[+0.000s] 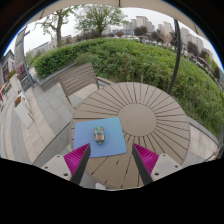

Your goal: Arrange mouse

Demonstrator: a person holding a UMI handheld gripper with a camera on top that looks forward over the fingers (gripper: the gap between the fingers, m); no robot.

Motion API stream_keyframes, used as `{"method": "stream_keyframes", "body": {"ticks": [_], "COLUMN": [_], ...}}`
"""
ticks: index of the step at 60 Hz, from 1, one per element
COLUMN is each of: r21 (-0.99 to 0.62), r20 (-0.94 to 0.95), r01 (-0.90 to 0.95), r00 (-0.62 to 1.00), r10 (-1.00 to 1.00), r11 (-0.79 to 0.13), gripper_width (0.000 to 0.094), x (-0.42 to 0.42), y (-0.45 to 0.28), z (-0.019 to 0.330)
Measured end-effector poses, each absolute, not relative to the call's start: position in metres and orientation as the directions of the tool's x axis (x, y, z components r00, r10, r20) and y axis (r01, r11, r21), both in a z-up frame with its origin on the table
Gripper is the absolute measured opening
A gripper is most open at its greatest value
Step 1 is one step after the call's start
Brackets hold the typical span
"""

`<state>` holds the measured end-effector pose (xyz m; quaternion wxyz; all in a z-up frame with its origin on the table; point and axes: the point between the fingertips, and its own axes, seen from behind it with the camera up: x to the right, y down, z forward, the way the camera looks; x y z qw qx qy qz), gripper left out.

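Observation:
A small grey mouse [99, 132] lies on a blue mouse mat [101, 137] on a round wooden slatted table [150, 110]. My gripper [111, 160] hovers above the near side of the table, its two fingers with magenta pads [77, 157] spread wide apart and nothing between them. The mat and mouse lie just ahead of the fingers, slightly nearer the left finger.
A wooden bench [70, 78] stands beyond the table to the left. A paved walkway [25, 120] runs on the left, a grass slope with hedges [150, 60] lies behind, and a thin post [178, 50] rises to the right of the table.

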<state>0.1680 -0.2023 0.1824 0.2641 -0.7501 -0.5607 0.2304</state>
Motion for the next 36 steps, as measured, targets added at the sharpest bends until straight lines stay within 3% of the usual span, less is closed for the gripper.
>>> {"method": "stream_keyframes", "body": {"ticks": [36], "r21": [-0.645], "r20": [-0.032], "r01": [0.753], "r00": [0.144], "r10": [0.989], "r11": [-0.130], "gripper_width": [0.0849], "x": [0.252], "y": [-0.130], "z": [0.181]}}
